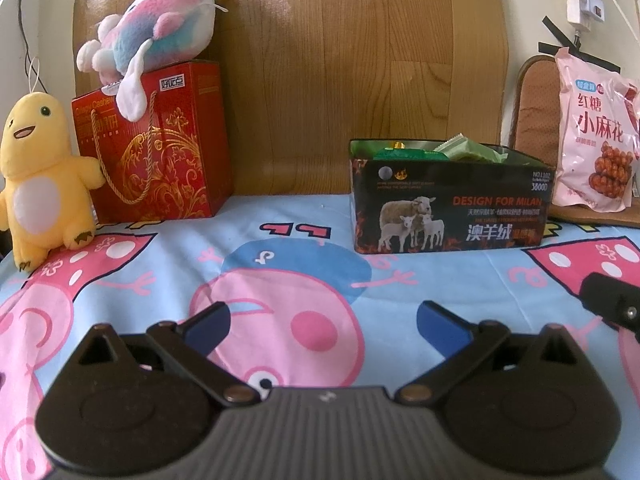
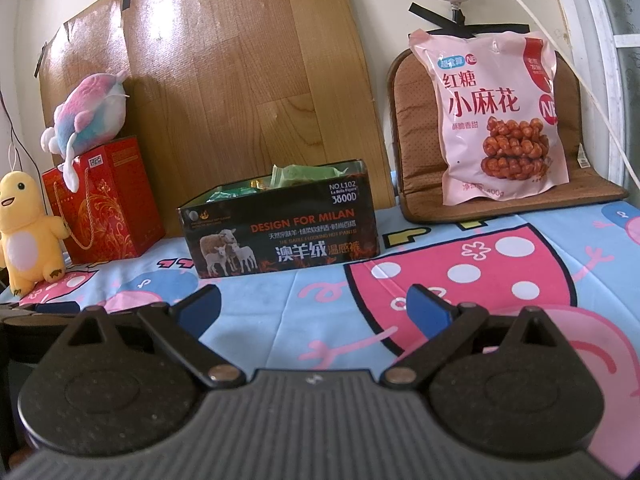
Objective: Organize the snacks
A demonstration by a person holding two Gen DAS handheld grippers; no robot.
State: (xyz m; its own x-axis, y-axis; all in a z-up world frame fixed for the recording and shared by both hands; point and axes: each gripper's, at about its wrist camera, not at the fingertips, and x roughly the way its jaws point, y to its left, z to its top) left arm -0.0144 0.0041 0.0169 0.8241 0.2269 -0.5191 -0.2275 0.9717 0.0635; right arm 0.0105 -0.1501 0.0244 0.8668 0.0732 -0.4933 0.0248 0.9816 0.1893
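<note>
1. Nearest in the left wrist view, the left gripper [image 1: 323,322] hangs just above the cartoon-print sheet [image 1: 256,248] with its blue-padded fingers spread wide and nothing between them. It points level and forward toward the back wall.

2. The right gripper [image 2: 314,304] is likewise spread wide and empty, low over the same sheet and aimed forward. Part of its black body shows at the right edge of the left wrist view, so the two tools sit side by side, the right one a little ahead.

3. Beyond both claws, well apart from either, stands the black box [image 1: 450,204] printed with sheep and "DESIGN FOR MILAN". It is open at the top and holds green snack packets [image 1: 468,148] that poke above its rim. From the left claw it lies ahead and to the right; from the right claw it lies ahead and slightly left.

4. Further right, a pink snack bag [image 2: 496,116] leans upright against a brown seat cushion [image 2: 412,128] that rests at the back of the sheet. It is ahead and to the right of the right claw, clear of the box.

5. At the far left, a red gift box [image 1: 152,148] stands against the wooden panel [image 1: 320,80], with a pink-and-blue plush [image 1: 160,24] lying on top.

6. A yellow plush [image 1: 40,184] stands just beside the red gift box, touching its cord handle.
</note>
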